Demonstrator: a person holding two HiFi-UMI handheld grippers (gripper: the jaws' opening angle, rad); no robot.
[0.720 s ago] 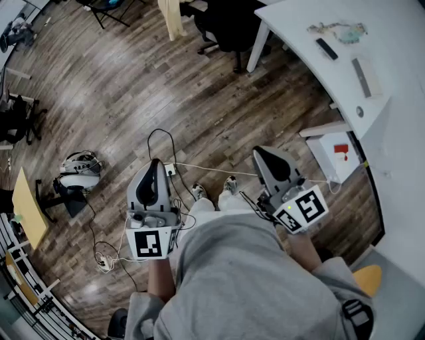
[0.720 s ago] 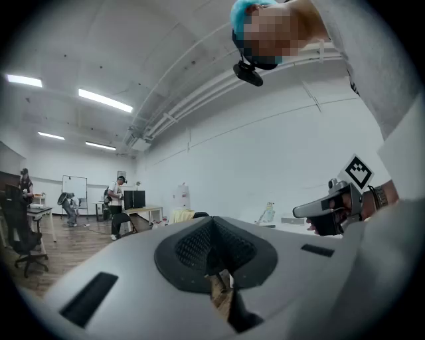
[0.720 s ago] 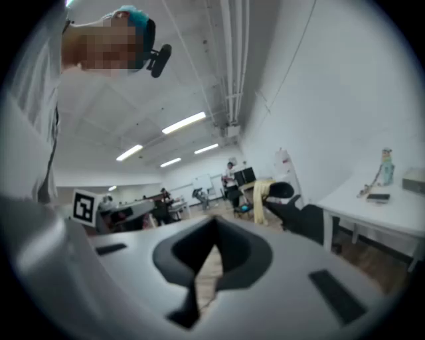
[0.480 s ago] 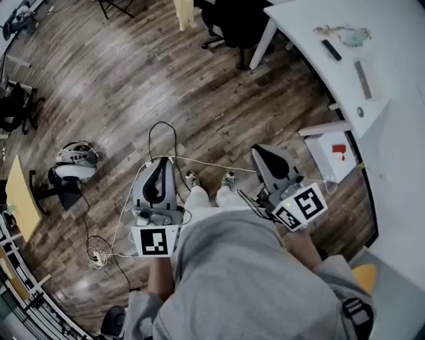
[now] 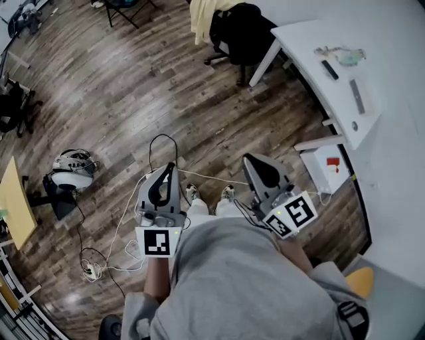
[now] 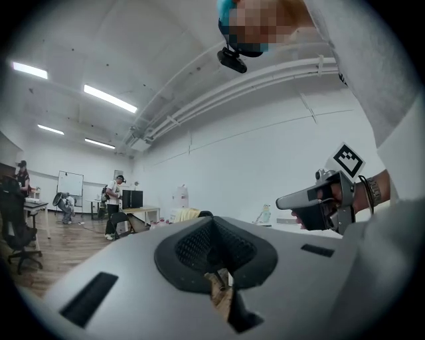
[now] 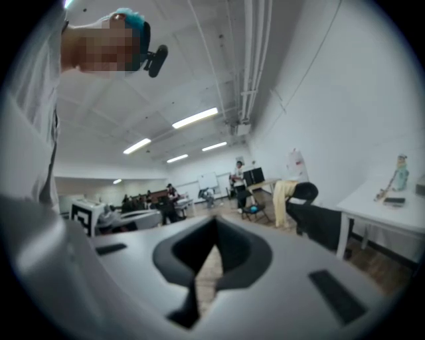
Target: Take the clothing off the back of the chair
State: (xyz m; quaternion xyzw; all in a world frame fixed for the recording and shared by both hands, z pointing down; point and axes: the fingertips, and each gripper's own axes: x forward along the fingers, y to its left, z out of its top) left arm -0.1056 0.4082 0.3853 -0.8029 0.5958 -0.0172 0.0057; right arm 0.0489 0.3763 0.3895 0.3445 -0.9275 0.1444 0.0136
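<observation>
Since your left gripper (image 5: 166, 174) and right gripper (image 5: 254, 164) were shut, empty and far from the chair (image 5: 242, 33), I'd call it approach stage; the clothing (image 5: 200, 16) needed opened jaws next.

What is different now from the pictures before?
The black chair with the pale yellow clothing on its back has come further into the head view, nearer the person. Nothing was grabbed. The left gripper and right gripper stay shut, empty, held out in front.

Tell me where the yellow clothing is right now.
In the head view the pale yellow clothing hangs at the top edge, draped on the black chair, just left of the white table.
</observation>
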